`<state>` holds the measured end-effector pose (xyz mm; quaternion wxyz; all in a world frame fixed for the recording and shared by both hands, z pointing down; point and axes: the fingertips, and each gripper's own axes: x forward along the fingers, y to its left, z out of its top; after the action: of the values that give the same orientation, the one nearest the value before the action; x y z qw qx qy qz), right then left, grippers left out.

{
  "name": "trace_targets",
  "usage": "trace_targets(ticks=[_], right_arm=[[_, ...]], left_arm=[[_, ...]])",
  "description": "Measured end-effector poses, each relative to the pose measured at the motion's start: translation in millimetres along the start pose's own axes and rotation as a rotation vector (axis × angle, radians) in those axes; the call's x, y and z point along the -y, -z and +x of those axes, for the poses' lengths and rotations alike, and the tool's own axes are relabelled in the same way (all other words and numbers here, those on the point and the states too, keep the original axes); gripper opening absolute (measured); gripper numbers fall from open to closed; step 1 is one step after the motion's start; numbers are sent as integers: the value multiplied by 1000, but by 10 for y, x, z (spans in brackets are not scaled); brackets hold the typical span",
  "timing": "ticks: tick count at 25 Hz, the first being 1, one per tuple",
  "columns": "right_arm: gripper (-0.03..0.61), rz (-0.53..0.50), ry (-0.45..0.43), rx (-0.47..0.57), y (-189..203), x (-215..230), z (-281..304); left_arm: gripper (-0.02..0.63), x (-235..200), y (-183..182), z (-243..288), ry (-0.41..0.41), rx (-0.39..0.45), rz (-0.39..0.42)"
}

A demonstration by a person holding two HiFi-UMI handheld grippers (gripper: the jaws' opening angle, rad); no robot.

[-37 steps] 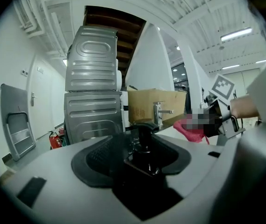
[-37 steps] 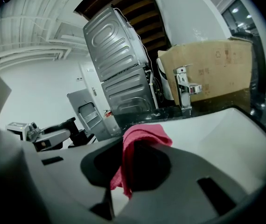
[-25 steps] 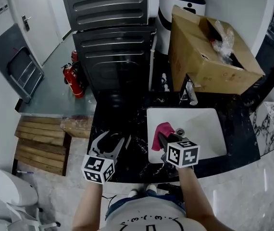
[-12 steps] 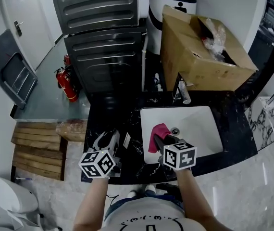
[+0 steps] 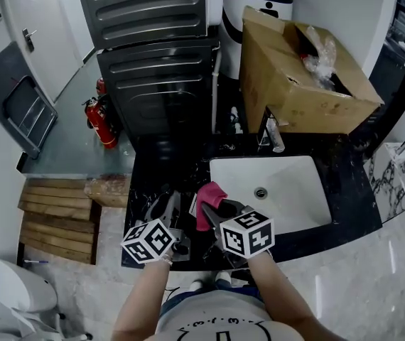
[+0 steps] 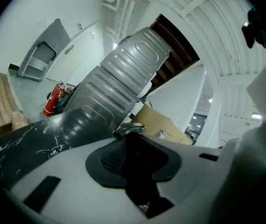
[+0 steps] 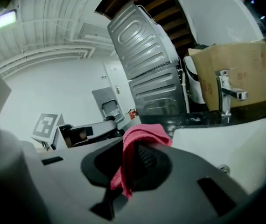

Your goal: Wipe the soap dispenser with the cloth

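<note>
Head view: at the counter's [image 5: 153, 180] front edge, just left of the sink [image 5: 295, 183], I hold my two grippers close side by side. My left gripper [image 5: 168, 210] is closing its jaws on the soap dispenser [image 6: 141, 176]. In the left gripper view the dispenser's dark body fills the gap between the pads, and its chrome spout [image 6: 129, 129] pokes out above them. From above I can barely pick the dispenser out against the black marble.

My right gripper [image 5: 213, 208] is clamped on the pink cloth [image 5: 208, 196], which folds over the jaw tips and hangs down between them. The cloth is just beside the left gripper's jaws, between them and the sink's left rim. I cannot tell whether it touches the dispenser.

Past the white basin, the faucet [image 5: 273, 137] stands at the sink's back edge, with a cardboard box [image 5: 295, 77] behind it. Beyond the counter's back left corner rises a grey ribbed appliance stack [image 5: 160, 48]. A red fire extinguisher [image 5: 99, 123] stands on the floor to its left.
</note>
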<state>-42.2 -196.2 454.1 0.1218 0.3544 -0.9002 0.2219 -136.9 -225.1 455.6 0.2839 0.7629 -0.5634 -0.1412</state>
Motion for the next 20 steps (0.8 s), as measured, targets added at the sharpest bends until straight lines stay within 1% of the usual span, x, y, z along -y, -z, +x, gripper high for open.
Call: trace_targets(ticks=[3, 7, 9, 12, 16, 18, 20], right_arm=[[49, -43, -38, -15, 44, -199, 154], [49, -100, -27, -22, 113, -244, 220], [49, -119, -2, -46, 184, -201, 226], [49, -91, 64, -100, 377, -60, 204], [49, -40, 128, -176, 617, 140, 166], [49, -19, 134, -177, 632, 172, 138], [49, -6, 125, -133, 529, 161, 104]], left_arm=[[92, -1, -1, 0, -7, -2, 10], [91, -71, -2, -17, -21, 4, -15], [91, -103, -13, -24, -27, 10, -26], [91, -138, -23, -26, -30, 19, -50], [91, -111, -24, -19, -22, 18, -30], [91, -106, -23, -20, -24, 17, -23], [91, -109, -19, -18, -27, 12, -23]])
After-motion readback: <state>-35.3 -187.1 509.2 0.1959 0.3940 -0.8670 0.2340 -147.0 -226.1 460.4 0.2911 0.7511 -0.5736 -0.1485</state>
